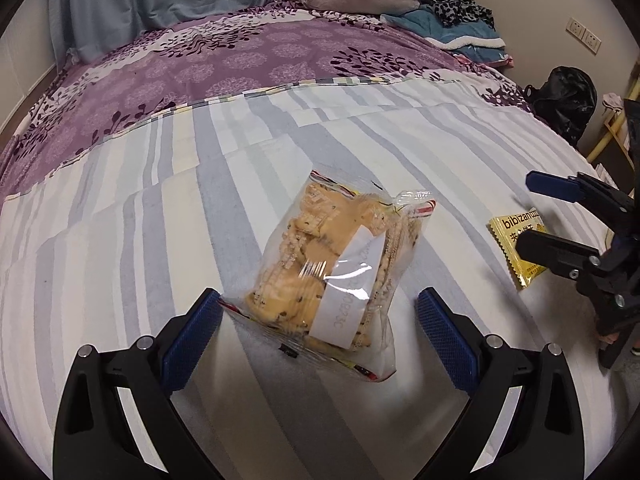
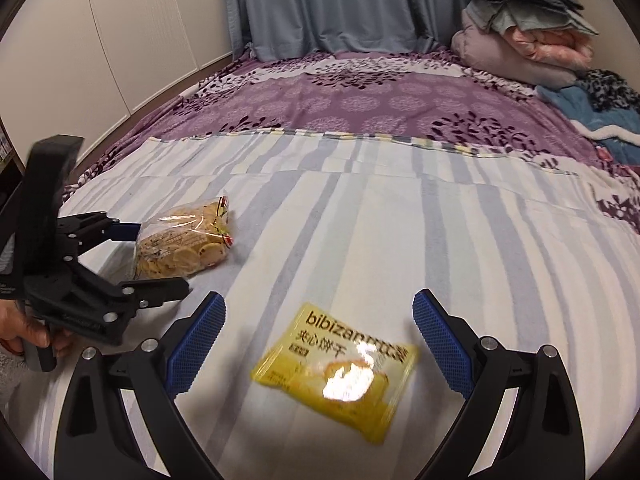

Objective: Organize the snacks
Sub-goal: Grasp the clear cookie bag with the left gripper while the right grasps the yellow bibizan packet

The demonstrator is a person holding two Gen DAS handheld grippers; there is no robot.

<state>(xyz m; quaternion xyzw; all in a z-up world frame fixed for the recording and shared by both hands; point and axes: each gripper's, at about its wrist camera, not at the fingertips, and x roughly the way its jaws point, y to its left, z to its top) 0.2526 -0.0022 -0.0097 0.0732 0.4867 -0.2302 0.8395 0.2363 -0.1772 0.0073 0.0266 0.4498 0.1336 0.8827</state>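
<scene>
I see a bed [image 2: 360,240] under a striped sheet [image 1: 160,220] and purple floral cover [image 2: 360,96], blue curtains [image 2: 320,4] behind, white cupboards [image 2: 120,20] (left side), folded bedding [image 2: 520,40] piled far right.

So the bed [image 2: 400,240] has a striped white, grey-blue and pale yellow sheet over its near half, with a purple floral cover showing beyond that up to the far edge. Two snacks lie on the striped part – a clear bag of biscuits [image 1: 328,268] sits more toward the middle, and a yellow "bibizan" packet [image 2: 336,372] lies flat nearer the right edge, well apart from it. At the far right corner there's a stack of folded quilts [image 2: 520,44] plus a blue blanket [image 1: 460,32] – all piled on the purple cover.
</scene>
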